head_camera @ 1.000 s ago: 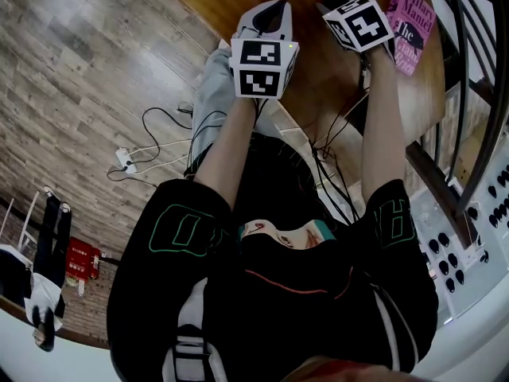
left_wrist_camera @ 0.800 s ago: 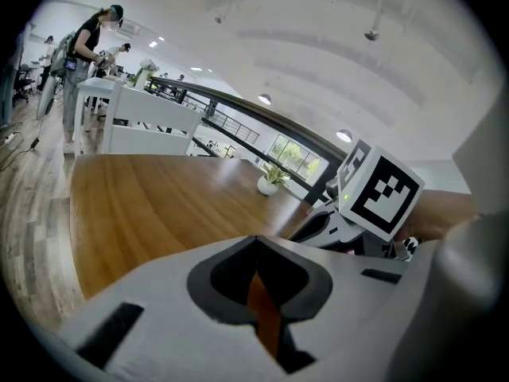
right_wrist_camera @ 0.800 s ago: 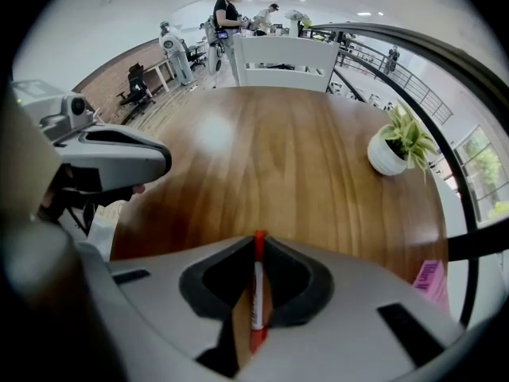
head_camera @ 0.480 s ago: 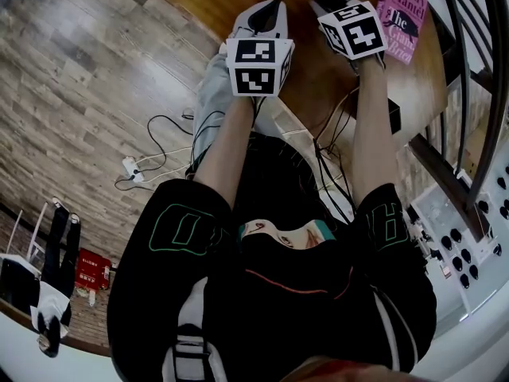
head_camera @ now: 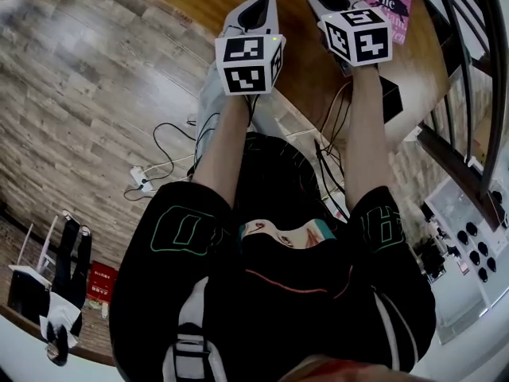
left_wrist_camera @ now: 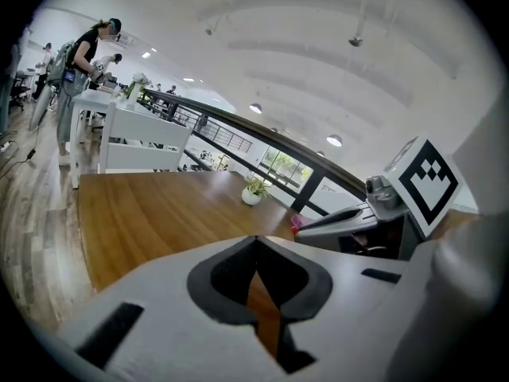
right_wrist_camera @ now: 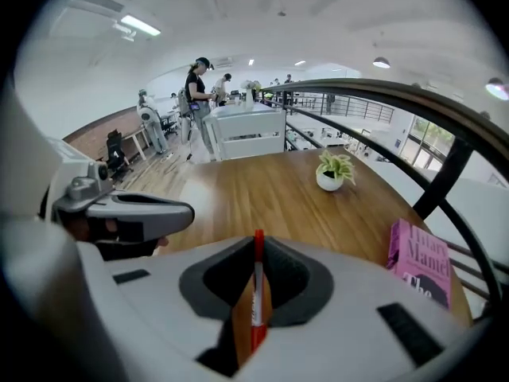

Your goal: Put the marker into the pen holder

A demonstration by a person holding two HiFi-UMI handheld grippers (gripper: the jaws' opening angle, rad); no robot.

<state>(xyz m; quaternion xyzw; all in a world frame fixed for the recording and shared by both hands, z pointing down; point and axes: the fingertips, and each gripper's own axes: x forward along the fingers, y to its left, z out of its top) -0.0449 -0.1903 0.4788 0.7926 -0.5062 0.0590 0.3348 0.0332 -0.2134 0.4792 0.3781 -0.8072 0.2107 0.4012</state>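
A broad wooden counter point(right_wrist_camera: 262, 189) is stretching out under an open-plan office, with a dark curved railing point(right_wrist_camera: 413, 110) running along its far edge and people working at white desks beyond. Both grippers have been lifting off the counter over the last second, the right one rising more and rolling as it goes. In my judgement this means the pick-up is done and the carry towards the holder is starting.

The right gripper point(right_wrist_camera: 256, 249) is pinching a slim red-and-white marker point(right_wrist_camera: 256, 309), which is standing upright between its narrow jaws and poking out past their tips. The left gripper point(left_wrist_camera: 256, 249) is carrying nothing, its jaws drawn almost together with only bare wood showing through the slit.

Counting: two grippers, one marker, one pink paperback book point(right_wrist_camera: 421, 265) lying to the right, and one small green plant in a white pot point(right_wrist_camera: 332, 173) further back. No pen holder is showing in any view.
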